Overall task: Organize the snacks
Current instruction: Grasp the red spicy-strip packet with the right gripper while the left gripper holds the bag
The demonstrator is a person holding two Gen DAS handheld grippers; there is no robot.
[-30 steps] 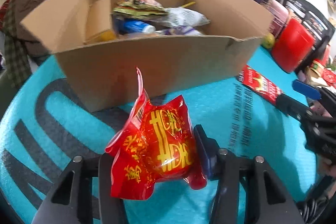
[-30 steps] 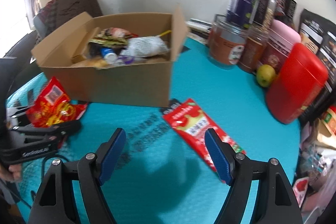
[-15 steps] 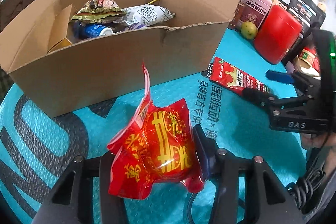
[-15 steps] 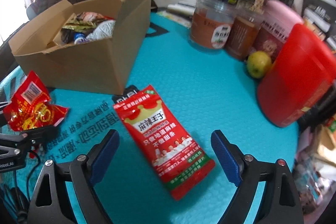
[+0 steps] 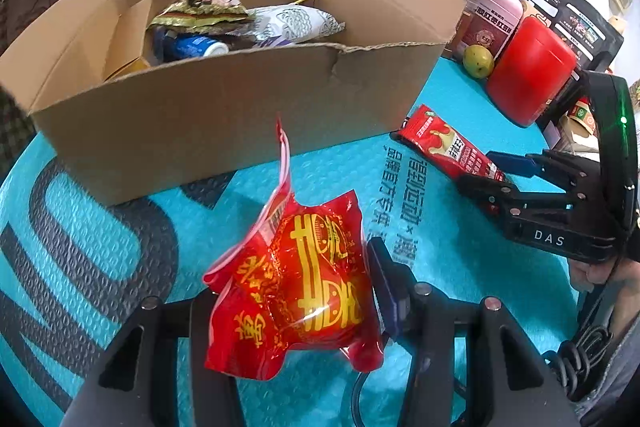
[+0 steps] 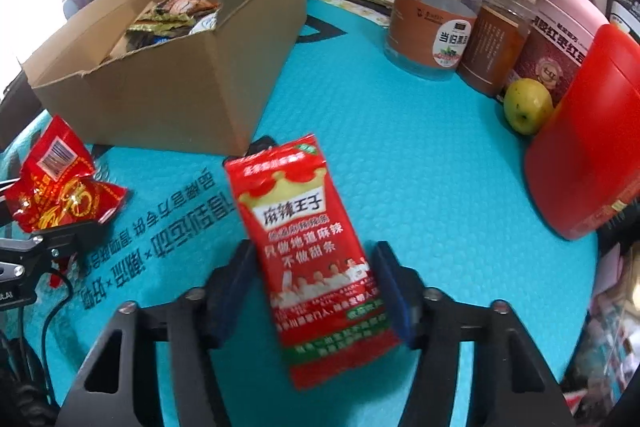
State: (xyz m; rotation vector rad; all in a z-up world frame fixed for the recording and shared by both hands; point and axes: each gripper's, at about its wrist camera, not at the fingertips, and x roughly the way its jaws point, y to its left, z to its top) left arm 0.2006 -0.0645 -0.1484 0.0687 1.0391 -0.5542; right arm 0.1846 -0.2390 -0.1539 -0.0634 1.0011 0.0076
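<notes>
Now | left gripper (image 5: pixel 288 303) clamped on crumpled red packet (image 5: pixel 292 291) | right gripper (image 6: pixel 316 287) fingers closing around flat red snack pouch (image 6: pixel 316 251), pads not yet pressing | cardboard box (image 6: pixel 180 95) beside

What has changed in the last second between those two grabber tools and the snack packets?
The right gripper came down over the flat red packet on the teal mat, and its jaws are closing, with the packet now between them. Earlier it hovered open, short of the packet. The left gripper has kept its hold on the crinkly red bag. The cardboard box stayed put.
</notes>
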